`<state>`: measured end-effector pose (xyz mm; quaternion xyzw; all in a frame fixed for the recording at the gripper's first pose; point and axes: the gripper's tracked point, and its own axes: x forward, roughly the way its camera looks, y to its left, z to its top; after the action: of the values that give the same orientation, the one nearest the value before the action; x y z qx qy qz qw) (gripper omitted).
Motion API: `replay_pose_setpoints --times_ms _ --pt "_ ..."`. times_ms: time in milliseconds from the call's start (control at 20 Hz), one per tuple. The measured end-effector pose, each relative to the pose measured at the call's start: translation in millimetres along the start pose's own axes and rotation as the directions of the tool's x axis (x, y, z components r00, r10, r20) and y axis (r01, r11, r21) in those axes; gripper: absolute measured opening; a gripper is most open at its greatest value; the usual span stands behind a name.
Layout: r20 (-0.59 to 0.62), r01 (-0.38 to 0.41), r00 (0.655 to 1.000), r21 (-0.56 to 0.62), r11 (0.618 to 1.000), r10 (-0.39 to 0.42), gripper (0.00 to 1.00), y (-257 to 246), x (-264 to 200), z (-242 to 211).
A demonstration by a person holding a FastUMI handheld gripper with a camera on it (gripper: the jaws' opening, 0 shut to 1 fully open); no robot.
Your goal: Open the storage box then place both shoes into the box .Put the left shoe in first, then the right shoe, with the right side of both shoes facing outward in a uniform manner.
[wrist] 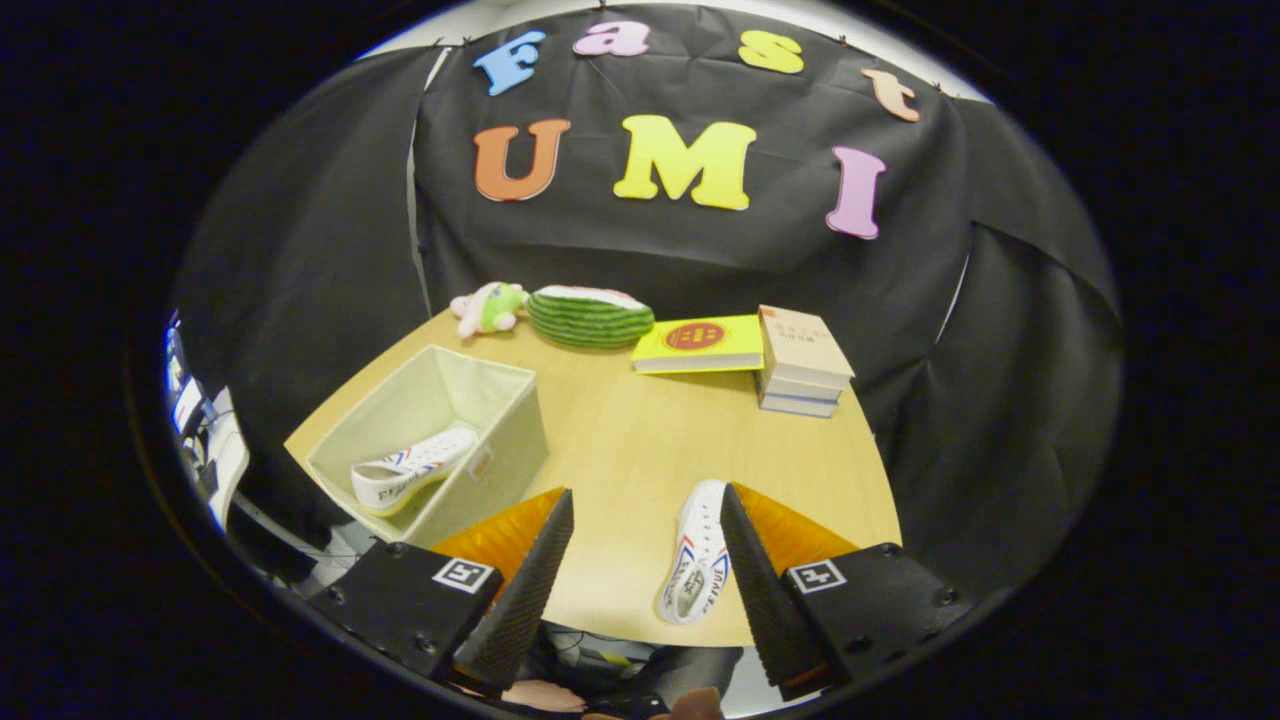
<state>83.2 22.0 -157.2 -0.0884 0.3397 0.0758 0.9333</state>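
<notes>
The cream fabric storage box stands open on the wooden table, ahead and left of my fingers. One white shoe with red and blue stripes lies on its side inside the box. The other white shoe lies on the table between my fingers, close against the right finger, toe pointing away. My gripper is open wide and raised above the table's near edge, holding nothing.
At the table's far side sit a small plush toy, a green striped watermelon cushion, a yellow book and a stack of books. The bare tabletop lies between these and my fingers.
</notes>
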Motion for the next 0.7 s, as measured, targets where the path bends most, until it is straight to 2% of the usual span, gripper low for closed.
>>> replay_pose_setpoints --times_ms 250,450,700 --pt "-0.165 0.028 0.986 0.048 0.998 -0.02 0.92 -52 30 -61" --pt "-0.314 0.024 0.949 0.085 0.996 0.004 0.92 -71 59 -109" --pt "-0.422 0.018 0.906 0.144 0.989 0.045 0.92 -84 98 -145"
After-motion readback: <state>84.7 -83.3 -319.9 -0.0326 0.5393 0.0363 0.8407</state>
